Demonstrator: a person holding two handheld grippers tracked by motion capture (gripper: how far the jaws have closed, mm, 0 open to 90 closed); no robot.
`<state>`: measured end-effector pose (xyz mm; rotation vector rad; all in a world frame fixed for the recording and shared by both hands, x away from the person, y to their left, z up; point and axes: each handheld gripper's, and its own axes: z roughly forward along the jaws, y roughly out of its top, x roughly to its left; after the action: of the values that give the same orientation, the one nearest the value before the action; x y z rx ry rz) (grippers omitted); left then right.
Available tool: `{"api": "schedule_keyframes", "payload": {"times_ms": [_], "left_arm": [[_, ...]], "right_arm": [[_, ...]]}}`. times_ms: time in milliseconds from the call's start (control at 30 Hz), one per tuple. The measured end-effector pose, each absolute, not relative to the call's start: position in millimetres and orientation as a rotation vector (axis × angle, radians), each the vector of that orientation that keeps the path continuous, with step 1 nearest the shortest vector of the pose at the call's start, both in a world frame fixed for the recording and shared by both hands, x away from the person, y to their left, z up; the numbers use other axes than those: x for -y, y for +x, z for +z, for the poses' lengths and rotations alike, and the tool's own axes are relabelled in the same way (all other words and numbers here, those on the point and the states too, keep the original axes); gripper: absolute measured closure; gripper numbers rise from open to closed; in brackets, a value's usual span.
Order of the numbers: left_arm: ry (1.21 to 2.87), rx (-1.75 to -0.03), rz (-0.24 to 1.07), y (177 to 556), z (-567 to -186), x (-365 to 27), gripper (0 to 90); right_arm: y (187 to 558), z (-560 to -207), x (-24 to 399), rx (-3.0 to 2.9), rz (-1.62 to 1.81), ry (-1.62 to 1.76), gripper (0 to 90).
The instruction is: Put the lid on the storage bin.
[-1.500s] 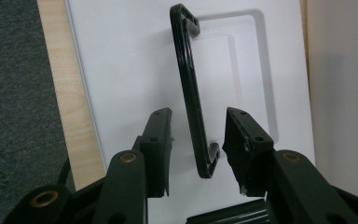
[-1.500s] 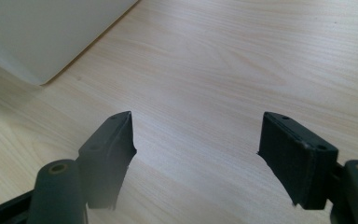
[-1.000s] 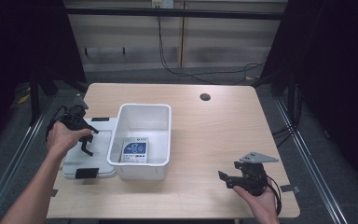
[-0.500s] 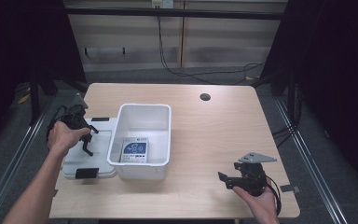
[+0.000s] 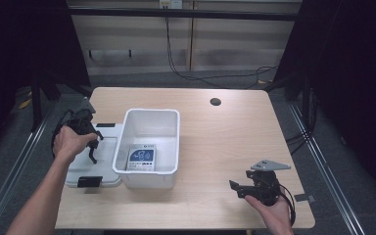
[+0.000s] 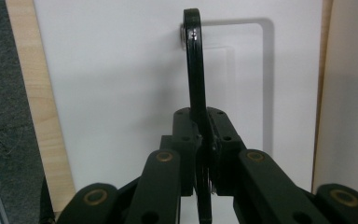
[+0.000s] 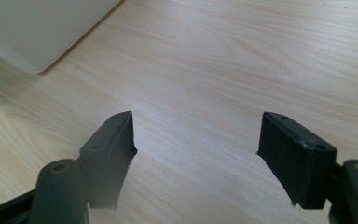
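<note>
Black handle (image 6: 195, 70) pinched inside left gripper (image 6: 204, 154), apparently.

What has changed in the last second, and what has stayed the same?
The left gripper has just been closing; its fingers now pinch the black handle of the white lid. Both hands, the white bin and the open right gripper stayed in place.

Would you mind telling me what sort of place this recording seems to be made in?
Probably a lab recording station: a lone wooden table ringed by dark curtains, floor rails alongside, cables trailing behind it.
</note>
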<state>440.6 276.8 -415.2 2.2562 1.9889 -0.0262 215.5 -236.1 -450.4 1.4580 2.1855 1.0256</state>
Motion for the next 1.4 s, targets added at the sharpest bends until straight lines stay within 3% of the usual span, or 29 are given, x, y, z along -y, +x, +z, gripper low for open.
{"api": "schedule_keyframes", "payload": {"times_ms": [1400], "left_arm": [[2.264, -1.985, -0.042, 428.7, -359.4, -298.6, 84.8]], "right_arm": [[214.7, -449.2, 236.5, -2.177, 1.020, 1.462, 26.5]]}}
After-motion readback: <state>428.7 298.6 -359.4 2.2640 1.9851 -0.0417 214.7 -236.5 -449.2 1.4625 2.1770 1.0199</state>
